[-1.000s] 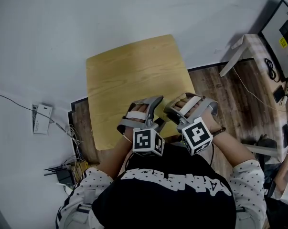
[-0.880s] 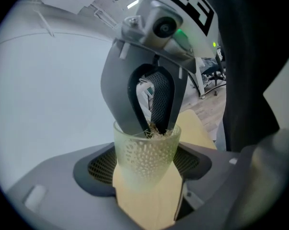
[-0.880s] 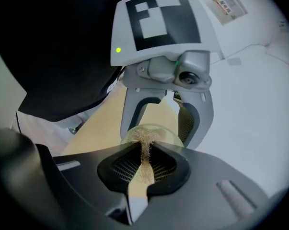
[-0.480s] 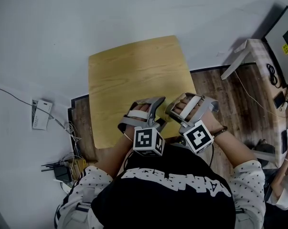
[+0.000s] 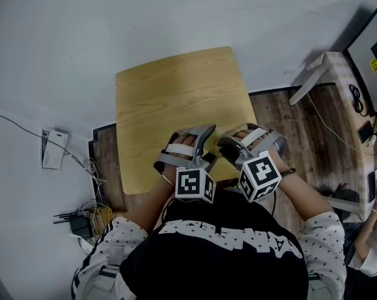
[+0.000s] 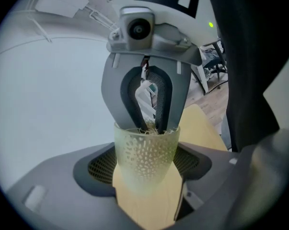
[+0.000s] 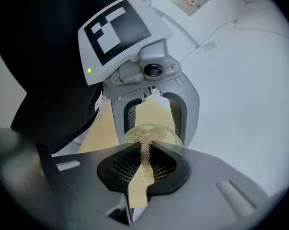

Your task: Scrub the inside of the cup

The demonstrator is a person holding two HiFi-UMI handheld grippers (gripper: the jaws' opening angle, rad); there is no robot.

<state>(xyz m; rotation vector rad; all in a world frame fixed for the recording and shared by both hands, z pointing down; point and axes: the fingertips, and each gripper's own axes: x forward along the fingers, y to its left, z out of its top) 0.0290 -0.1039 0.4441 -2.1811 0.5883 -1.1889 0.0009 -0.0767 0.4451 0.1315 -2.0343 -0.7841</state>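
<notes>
**A fresh twist inside the cup (image 6: 145,152): the scrub is live**

Head view first: both grippers are bunched together over the near edge of the wooden tabletop (image 5: 175,92), tip to tip. The left tongs (image 5: 208,147) sit just where they were half a second ago. The right tongs (image 5: 224,152) are the ones that have changed. Their marker cube (image 5: 260,177) has rolled, and its face now shows at a new angle. The cup is squeezed in between the two tools here and is hard to make out.

Over to the left gripper view, and there it is. The translucent, dimpled, yellow-green cup is clamped between the left tongs, mouth pointing away. The right tongs are coming in from the far side, their tips down past the rim with straw-coloured fibres poking out around them.

Now the right gripper view: these tongs are pinched narrow on a fibrous scrubber (image 7: 145,150), which is pushed into the cup's open mouth straight ahead.

My read is that the roll is a scrubbing stroke, the scrubber turning against the inner wall while the left side holds the cup steady. The job looks to be mid-scrub. I cannot tell how much of the inside has been covered.
</notes>
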